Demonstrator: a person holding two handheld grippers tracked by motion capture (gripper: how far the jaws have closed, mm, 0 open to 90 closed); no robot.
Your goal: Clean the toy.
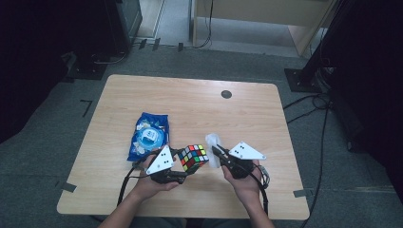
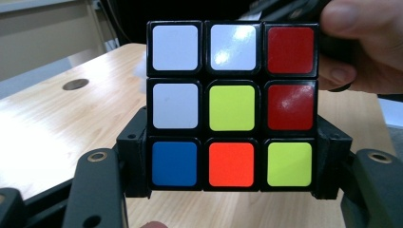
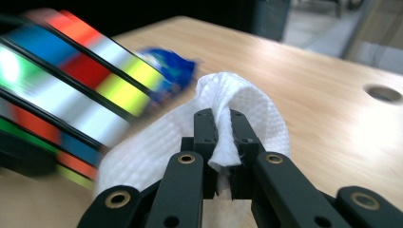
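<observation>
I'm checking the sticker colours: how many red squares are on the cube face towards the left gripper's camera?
2: on the cube, the top-right square and the middle-right square. Other faces are hidden.

Nothing to read anywhere here. The blue packet [image 1: 148, 136] on the table carries a round white-and-blue print, but it's far too small and blurred to make out (no lettering on the cube's [image 2: 231, 104] stickers either, plain colours).
</observation>
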